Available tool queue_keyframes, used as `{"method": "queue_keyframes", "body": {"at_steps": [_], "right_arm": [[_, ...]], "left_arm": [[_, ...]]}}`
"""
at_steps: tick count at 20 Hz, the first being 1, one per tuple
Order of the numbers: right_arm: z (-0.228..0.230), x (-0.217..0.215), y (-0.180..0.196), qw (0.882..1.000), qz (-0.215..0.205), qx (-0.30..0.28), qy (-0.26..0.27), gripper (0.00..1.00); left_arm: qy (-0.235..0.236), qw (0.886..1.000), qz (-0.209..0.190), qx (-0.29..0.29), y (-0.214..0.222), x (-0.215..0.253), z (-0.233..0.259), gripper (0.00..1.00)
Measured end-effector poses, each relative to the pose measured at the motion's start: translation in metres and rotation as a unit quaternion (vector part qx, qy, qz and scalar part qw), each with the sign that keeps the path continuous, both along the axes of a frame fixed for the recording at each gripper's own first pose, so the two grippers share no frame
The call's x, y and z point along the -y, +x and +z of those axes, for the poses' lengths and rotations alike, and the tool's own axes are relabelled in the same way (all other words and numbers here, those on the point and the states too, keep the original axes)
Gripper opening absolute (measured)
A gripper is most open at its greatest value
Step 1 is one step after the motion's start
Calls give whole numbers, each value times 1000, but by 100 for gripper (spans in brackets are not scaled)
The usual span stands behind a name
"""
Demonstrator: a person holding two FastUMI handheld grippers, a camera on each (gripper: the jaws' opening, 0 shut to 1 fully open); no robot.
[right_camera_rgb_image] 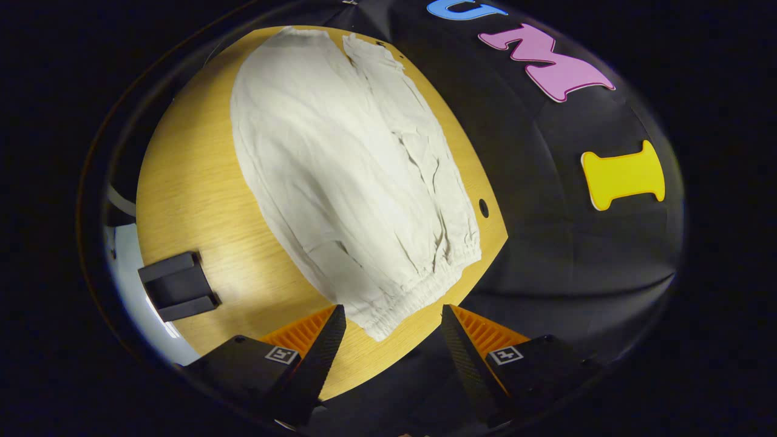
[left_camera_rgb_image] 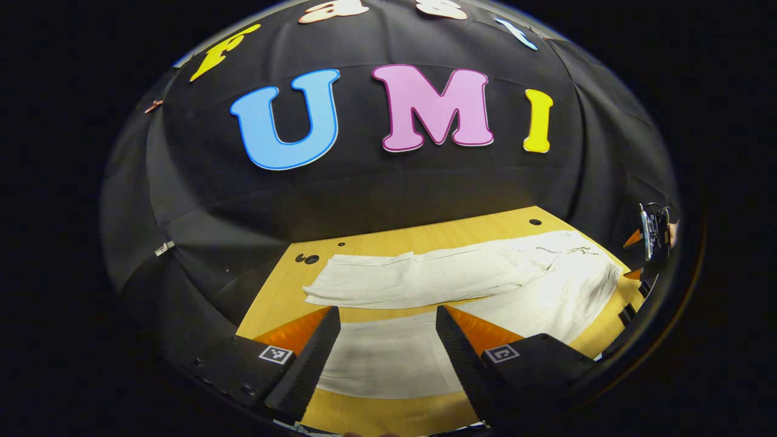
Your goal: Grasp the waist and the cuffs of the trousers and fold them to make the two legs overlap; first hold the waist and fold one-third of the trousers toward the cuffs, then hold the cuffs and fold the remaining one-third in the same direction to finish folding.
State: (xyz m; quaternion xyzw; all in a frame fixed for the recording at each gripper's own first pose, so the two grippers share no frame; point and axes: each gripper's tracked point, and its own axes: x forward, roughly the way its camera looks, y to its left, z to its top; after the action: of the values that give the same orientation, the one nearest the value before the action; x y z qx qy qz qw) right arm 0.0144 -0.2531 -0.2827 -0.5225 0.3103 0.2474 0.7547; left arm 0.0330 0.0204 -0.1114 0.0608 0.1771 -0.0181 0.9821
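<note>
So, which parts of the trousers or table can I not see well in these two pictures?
- Left gripper view: the near leg of the trousers is partly covered by the left gripper's fingers.
- Left gripper view: the right gripper is too small at the edge to judge.
- Right gripper view: the cuffs are far and squeezed at the top; details unclear.
- Right gripper view: the table's left edge is cut off.

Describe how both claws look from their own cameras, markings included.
Each claw, left claw and right claw, has two wedge-shaped fingers with finely ribbed inner faces. Each finger sits on a dark blocky mount bearing a small square black-and-white marker. No cables or sleeves are visible on them.
</note>
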Motion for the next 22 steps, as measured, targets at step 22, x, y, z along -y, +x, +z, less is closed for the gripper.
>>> {"method": "queue_keyframes", "body": {"at_steps": [22], "right_arm": [[-41,0,23,989,96,-32,-105,89]], "left_arm": [[477,815,-212,-251,-47,-242,-206,98]]}}
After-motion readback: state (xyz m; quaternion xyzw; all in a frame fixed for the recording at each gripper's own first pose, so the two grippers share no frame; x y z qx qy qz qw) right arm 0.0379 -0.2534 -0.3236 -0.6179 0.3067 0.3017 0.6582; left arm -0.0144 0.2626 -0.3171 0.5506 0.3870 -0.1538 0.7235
